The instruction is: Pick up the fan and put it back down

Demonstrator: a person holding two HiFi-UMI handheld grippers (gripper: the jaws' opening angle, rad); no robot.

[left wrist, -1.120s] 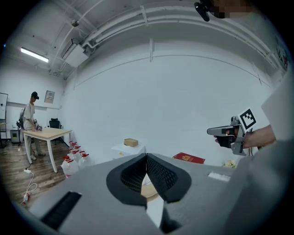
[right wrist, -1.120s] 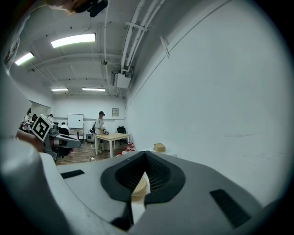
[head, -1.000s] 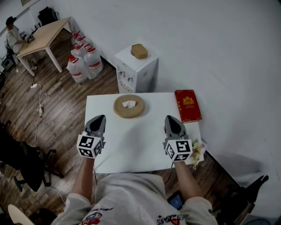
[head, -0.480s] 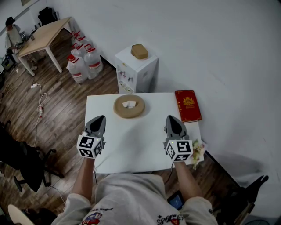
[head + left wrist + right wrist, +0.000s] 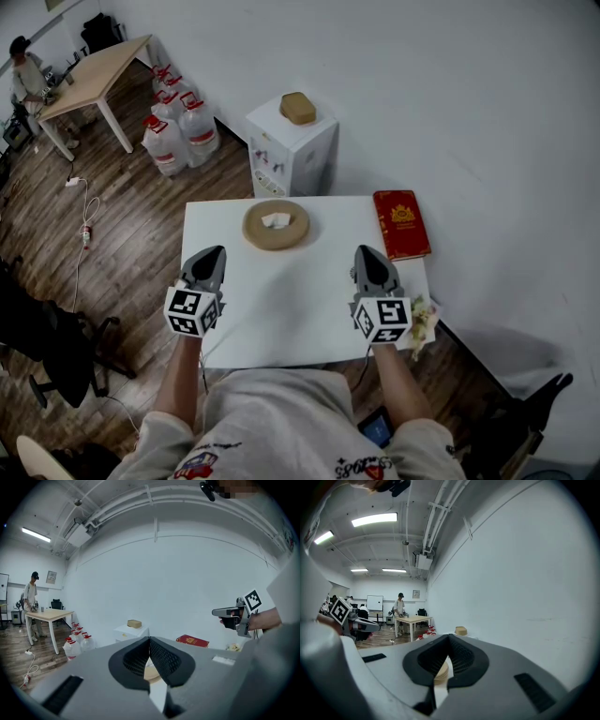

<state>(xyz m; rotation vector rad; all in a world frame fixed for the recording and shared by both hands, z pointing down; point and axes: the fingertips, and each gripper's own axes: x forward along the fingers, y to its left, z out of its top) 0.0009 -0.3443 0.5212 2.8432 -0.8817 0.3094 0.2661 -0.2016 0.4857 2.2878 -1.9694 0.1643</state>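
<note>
A round tan woven disc, apparently the fan (image 5: 276, 226), lies flat at the back of the white table (image 5: 281, 309) with a small white piece on its middle. My left gripper (image 5: 214, 251) hovers over the table's left side, short of the disc, jaws shut and empty. Over the right side my right gripper (image 5: 367, 251) is held the same way, also shut on nothing. In the left gripper view the closed tips (image 5: 149, 641) meet above the disc (image 5: 151, 672). In the right gripper view the disc (image 5: 440, 671) shows under the closed tips (image 5: 448, 637).
A red book (image 5: 401, 225) lies at the table's back right corner. A yellowish bundle (image 5: 422, 323) sits at the right edge beside my right hand. Behind the table stands a white cabinet (image 5: 291, 155); water bottles (image 5: 178, 131), a wooden table (image 5: 94, 80) and a person (image 5: 26, 73) are farther left.
</note>
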